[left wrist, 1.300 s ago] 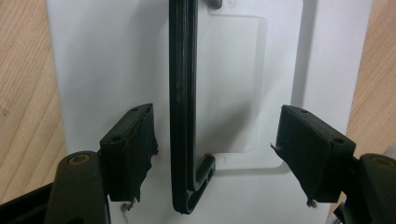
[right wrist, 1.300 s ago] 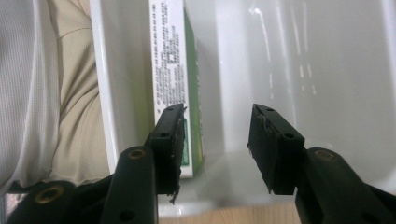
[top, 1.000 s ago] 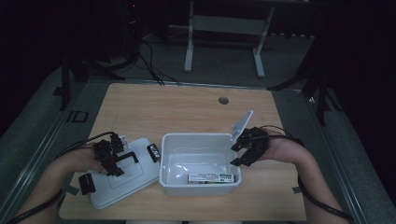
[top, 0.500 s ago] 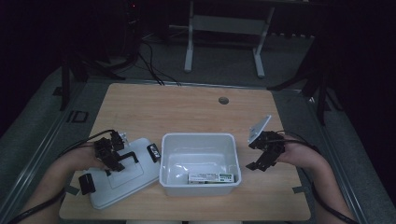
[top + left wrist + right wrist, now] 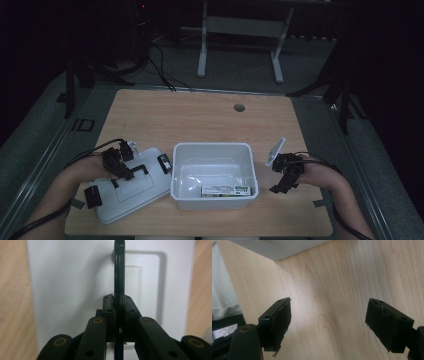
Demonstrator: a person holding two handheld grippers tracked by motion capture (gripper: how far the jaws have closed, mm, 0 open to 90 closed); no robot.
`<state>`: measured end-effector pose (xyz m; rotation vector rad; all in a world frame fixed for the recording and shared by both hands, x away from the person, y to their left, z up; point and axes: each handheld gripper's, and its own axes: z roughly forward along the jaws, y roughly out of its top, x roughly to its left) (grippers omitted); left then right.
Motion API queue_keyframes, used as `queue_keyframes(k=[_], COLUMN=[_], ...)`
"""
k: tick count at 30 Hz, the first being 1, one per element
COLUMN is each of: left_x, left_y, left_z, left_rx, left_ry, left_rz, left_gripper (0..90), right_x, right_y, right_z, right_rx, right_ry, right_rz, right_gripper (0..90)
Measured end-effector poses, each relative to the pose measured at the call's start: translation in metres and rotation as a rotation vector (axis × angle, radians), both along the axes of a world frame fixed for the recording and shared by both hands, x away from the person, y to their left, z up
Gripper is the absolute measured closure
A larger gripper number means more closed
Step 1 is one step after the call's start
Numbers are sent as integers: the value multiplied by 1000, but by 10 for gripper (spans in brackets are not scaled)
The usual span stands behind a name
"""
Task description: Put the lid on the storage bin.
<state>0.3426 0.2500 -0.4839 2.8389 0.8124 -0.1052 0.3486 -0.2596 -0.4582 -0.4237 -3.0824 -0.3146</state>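
Both busy at the white bin point(image 5: 214, 170): left gripper point(image 5: 116, 165) pinching the black handle point(image 5: 119, 277) of the lid point(image 5: 131, 186) lying just left of it (likely to carry it over), right gripper point(image 5: 285, 172) spread wide over bare table point(image 5: 342, 290), holding nothing.

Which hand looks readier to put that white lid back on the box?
Probably the left. The left gripper is shut on the lid's black handle, and the lid lies right beside the white box. The right gripper is open over bare table.
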Motion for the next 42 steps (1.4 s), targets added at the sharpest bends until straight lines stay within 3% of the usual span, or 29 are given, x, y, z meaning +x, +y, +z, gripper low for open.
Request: queue_keyframes(k=[7,22,23,25,28,31,34,38,42], left_x=[-3,-13,-15,-17,-20,-21,-21,-25,-26], left_y=[11,21,22,24,25,21,18,4,-10], left_z=[16,76,88,100,115,129,134,151,163], left_rx=[-9,8,-8,-45,-63,-52,-48,-70,-64], left_ry=[-9,-66,-79,-93,-123,-144,-149,-176,-197], left_rz=[12,10,6,5,11,-6,-10,-46,-63], left_gripper=[839,839,838,838,839,839,839,838,838], right_x=[-1,-4,-5,-5,-5,-5,-6,-6,-6], right_y=[-3,-3,-3,-3,-2,-1,0,1,2], right_z=[-4,-1,0,0,0,0,0,-2,-5], right_rx=[26,33,34,36,37,36,36,29,24], right_ry=[-15,-15,-16,-14,-7,-5,-4,-5,1], right_rz=[-14,-12,-12,-15,-18,-14,-14,-5,-6], right_gripper=[201,201,201,201,201,201,201,201,201])
